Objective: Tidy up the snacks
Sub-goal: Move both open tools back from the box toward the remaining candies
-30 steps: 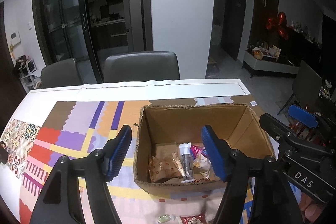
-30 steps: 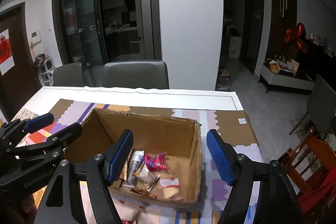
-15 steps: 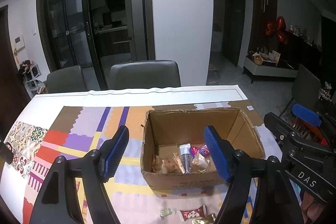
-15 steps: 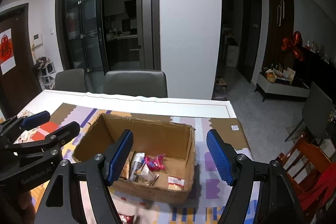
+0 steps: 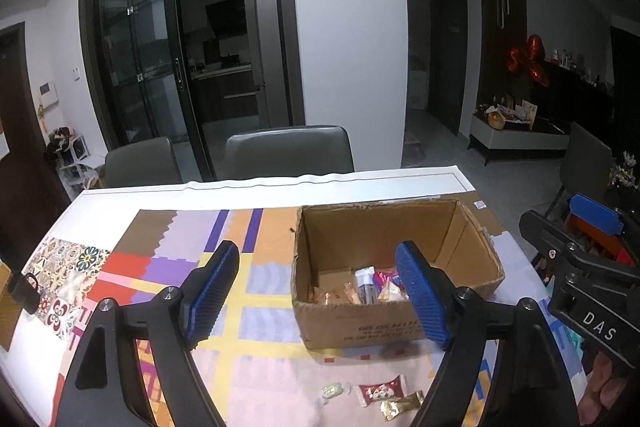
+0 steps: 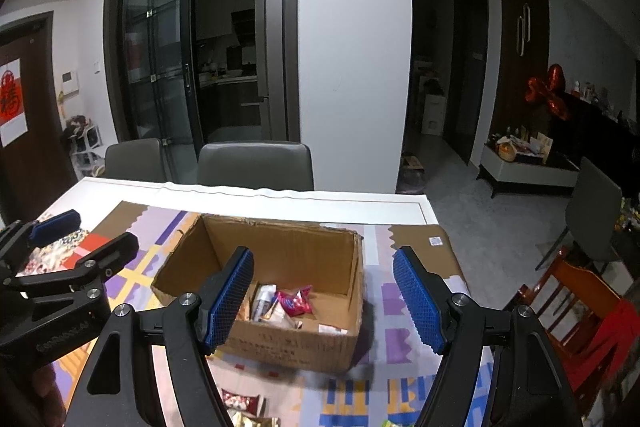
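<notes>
**Both tongs empty, loose snacks waiting in front of the box**

Basically a long table (image 5: pixel 132 193) with a patchwork cloth (image 5: pixel 256 331), two grey chairs behind it. Open cardboard box (image 5: pixel 360 325) sits on the cloth, already part filled: a pink packet (image 6: pixel 294 303), a white-and-grey packet (image 5: pixel 366 287) and a few pale wrappers on its floor.

Left gripper (image 5: pixel 320 291) empty, jaws opening, nothing between them but the view of the box. Right gripper (image 6: pixel 322 301) wide apart and empty too, aimed at the box from the other side.

Still to sort: a red-and-white candy (image 5: pixel 380 391), a gold wrapper (image 5: pixel 402 405) touching it, and a small pale sweet (image 5: pixel 332 390) just beside, all on the cloth near the box's front wall. More wrappers show at the bottom edge of the right view, too cropped to name.

Handling guess: these are light, crinkly, slippery film packs, flat on soft cloth. Likely best pinched across the body or at a twisted end, gently, since the contents may crush.
</notes>
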`<state>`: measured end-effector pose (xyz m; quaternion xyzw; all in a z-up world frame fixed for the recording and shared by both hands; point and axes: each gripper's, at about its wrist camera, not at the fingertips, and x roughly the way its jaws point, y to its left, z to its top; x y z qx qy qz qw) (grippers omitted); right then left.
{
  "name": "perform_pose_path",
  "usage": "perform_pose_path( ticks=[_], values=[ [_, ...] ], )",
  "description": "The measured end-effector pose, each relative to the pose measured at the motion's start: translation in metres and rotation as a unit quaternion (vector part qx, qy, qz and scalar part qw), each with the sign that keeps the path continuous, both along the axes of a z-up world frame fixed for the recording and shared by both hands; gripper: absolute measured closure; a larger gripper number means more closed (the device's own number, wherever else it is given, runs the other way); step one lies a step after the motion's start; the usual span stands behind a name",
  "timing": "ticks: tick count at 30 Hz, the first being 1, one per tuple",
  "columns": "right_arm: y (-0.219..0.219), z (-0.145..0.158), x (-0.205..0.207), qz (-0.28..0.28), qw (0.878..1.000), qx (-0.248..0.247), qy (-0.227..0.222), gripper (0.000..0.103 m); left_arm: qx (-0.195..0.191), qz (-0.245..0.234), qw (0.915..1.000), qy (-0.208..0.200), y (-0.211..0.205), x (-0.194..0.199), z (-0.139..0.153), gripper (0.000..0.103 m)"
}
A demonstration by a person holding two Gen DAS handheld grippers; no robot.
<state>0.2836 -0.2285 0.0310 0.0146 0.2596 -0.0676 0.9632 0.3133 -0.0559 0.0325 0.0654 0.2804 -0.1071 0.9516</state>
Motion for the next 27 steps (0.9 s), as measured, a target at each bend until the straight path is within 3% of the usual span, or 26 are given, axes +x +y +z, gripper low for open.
perform_pose_path(
  ticks=[9,13,27],
  values=[
    [0.015,-0.015,-0.017,0.006,1.000,0.002,0.010,0.030,-0.003,-0.004,0.9999,0.012,0.016,-0.011,-0.015,0.022],
    [0.021,-0.025,-0.024,0.007,1.000,0.001,0.015,0.022,0.001,-0.006,0.9999,0.016,0.020,-0.017,-0.024,0.021],
    [0.037,-0.055,-0.042,0.012,0.999,0.003,0.030,0.022,0.005,-0.018,0.9995,0.027,0.032,-0.033,-0.055,0.017]
  ],
)
